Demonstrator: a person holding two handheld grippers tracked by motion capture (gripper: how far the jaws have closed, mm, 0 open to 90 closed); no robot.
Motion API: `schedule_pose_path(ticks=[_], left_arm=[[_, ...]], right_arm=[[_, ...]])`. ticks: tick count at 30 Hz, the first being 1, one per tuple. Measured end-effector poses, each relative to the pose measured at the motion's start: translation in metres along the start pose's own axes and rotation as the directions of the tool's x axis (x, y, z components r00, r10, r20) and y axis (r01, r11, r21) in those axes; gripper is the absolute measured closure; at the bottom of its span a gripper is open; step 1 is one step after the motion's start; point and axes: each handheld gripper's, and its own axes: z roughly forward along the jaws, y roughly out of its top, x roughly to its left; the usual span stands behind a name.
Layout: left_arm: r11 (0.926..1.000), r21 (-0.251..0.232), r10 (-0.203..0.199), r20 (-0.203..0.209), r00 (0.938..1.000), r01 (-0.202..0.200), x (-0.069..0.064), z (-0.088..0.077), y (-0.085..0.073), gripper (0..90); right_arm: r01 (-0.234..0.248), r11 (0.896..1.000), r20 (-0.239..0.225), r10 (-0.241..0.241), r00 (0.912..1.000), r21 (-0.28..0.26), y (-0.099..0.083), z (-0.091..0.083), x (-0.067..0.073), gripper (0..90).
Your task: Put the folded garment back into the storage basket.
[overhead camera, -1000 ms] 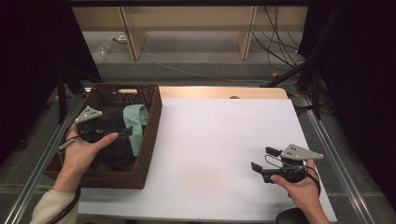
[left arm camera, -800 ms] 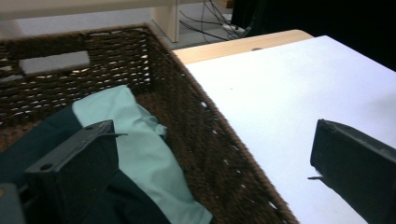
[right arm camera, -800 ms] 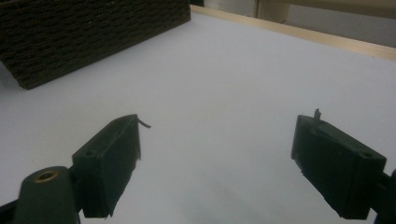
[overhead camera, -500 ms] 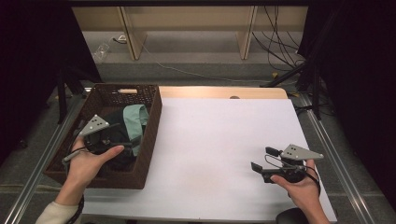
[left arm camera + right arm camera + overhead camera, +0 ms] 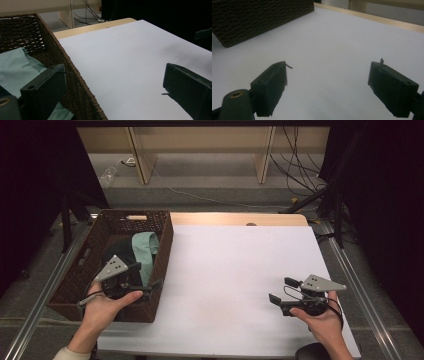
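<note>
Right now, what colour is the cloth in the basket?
Pale green, lying beside a black cloth; the cloth shows best in the left gripper view, inside the basket.

Basket (image 5: 77, 282), left of frame: dark brown woven wicker. Cloth (image 5: 146, 251) inside: pale teal, beside black fabric (image 5: 119, 254). Table cover (image 5: 240, 285): plain white. Table edge (image 5: 240, 218), top: light wood.

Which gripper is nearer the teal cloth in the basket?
Left. The left gripper hangs over the basket wall beside the teal cloth; the right gripper sits far across the white table.
</note>
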Motion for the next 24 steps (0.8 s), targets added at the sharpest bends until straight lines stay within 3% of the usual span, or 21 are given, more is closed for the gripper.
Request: schedule_pose_path(ticks=[10, 24], left_arm=[[0.9996, -0.019, 0.02, 0.028, 0.9994, -0.019, -0.012, -0.001, -0.007, 4.3], [0.9994, -0.014, 0.031, 0.023, 0.9993, -0.03, -0.021, 0.004, -0.018, 4.0]], right_arm=[[0.003, 1.0, -0.001, -0.003, 1.0, 0.002, 0.0, 0.0, 0.0, 16.3], [0.016, 1.0, -0.008, -0.016, 0.9998, -0.001, 0.001, 0.0, 0.001, 16.3]])
